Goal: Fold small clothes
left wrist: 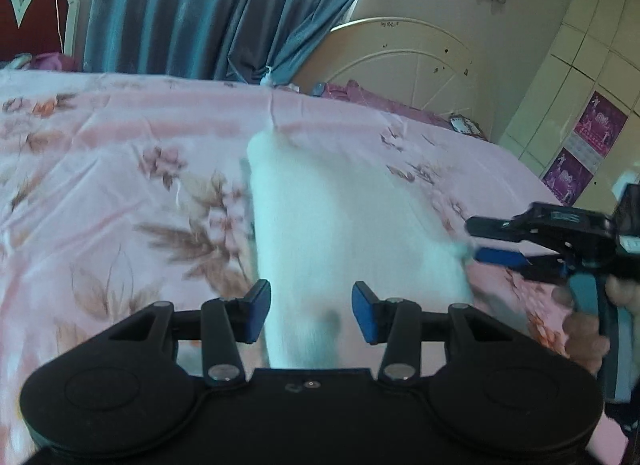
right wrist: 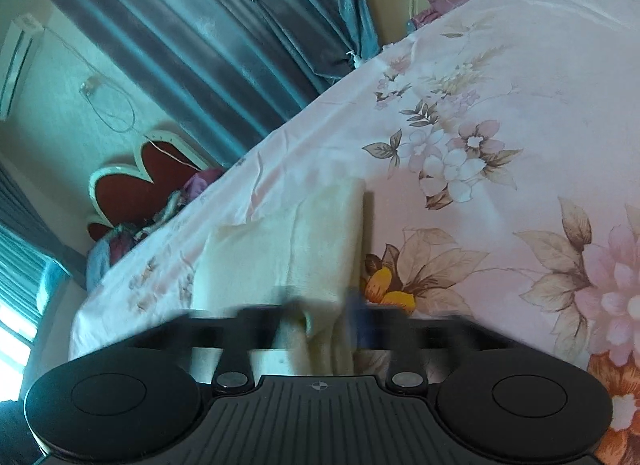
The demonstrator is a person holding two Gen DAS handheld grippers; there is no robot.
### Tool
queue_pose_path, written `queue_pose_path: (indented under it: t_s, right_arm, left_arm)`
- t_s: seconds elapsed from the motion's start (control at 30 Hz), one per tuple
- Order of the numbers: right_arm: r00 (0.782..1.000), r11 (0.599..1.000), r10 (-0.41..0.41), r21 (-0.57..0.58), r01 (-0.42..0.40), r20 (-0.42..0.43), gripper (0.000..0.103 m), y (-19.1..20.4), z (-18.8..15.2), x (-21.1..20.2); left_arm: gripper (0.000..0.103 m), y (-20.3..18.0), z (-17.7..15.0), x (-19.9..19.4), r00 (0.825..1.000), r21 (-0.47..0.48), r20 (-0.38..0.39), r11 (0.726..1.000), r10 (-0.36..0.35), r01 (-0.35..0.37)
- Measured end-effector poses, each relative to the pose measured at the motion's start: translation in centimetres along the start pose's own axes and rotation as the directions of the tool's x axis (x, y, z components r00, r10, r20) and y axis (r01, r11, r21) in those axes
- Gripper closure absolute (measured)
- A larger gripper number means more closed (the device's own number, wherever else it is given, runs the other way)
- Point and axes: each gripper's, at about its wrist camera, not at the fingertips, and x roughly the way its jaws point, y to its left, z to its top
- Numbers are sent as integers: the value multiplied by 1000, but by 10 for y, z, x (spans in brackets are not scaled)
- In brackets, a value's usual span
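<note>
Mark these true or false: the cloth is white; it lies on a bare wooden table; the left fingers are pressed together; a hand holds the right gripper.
1. The cloth is white. True.
2. It lies on a bare wooden table. False: it lies on a pink floral bedsheet.
3. The left fingers are pressed together. False: they stand apart, cloth between them.
4. A hand holds the right gripper. True.

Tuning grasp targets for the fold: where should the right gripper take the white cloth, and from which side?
Likely the near right corner of the white cloth, coming in low from the right, where the right gripper already sits. The cloth lies flat on the pink floral bedsheet; only edges and corners give the fingers something to pinch.
</note>
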Motion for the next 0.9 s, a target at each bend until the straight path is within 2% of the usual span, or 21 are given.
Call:
queue_pose_path:
  t_s: [0.1,0.17,0.23,0.27,0.3,0.37,0.43,0.57,0.67,0.73,0.77,0.9]
  right_arm:
    - [999,999,40,5,-40,-25,38,-1,4,6]
    - [998,1000,25,-17,-26,-60,47,1,5,18]
    - [996,999,26,-16,-27,-82,48,-1,5,31]
    - [995,999,27,-24,-29,-92,57,-1,6,36]
    - [994,999,29,-42,-34,-105,87,1,6,42]
    - [996,993,18,-112,-28,-91,95,7,11,48]
    - [997,986,-6,-164,-8,-81,96,12,19,56]
    - [992,979,-30,-203,4,-125,96,9,25,74]
    - [993,981,-46,-190,26,-104,95,7,24,59]
    - [996,976,-78,-209,67,-45,78,12,18,35]
    - [998,973,-61,-223,53,-31,68,15,13,21]
    - [996,974,-30,-228,11,-80,69,25,-13,-2]
  left_arm:
    - [58,5,13,14,1000,-26,9,1000,4,-3]
    - [58,11,20,26,1000,-63,-6,998,-15,14]
    - [60,16,25,38,999,-103,-20,994,-36,34]
    - [60,18,26,43,998,-118,-33,992,-48,44]
    - [60,19,27,47,998,-126,-45,991,-54,48]
    - [60,17,27,51,998,-116,-57,993,-40,33]
    - [60,16,29,53,997,-117,-62,992,-46,39]
    - [58,9,31,59,996,-102,-81,994,-33,25]
    - [57,-1,31,56,996,-46,-93,999,-5,1]
    - [58,0,30,45,997,-41,-74,999,-13,10]
    - [58,3,28,38,998,-54,-59,998,-31,28]
    - [59,7,15,18,997,-82,-59,996,-45,40]
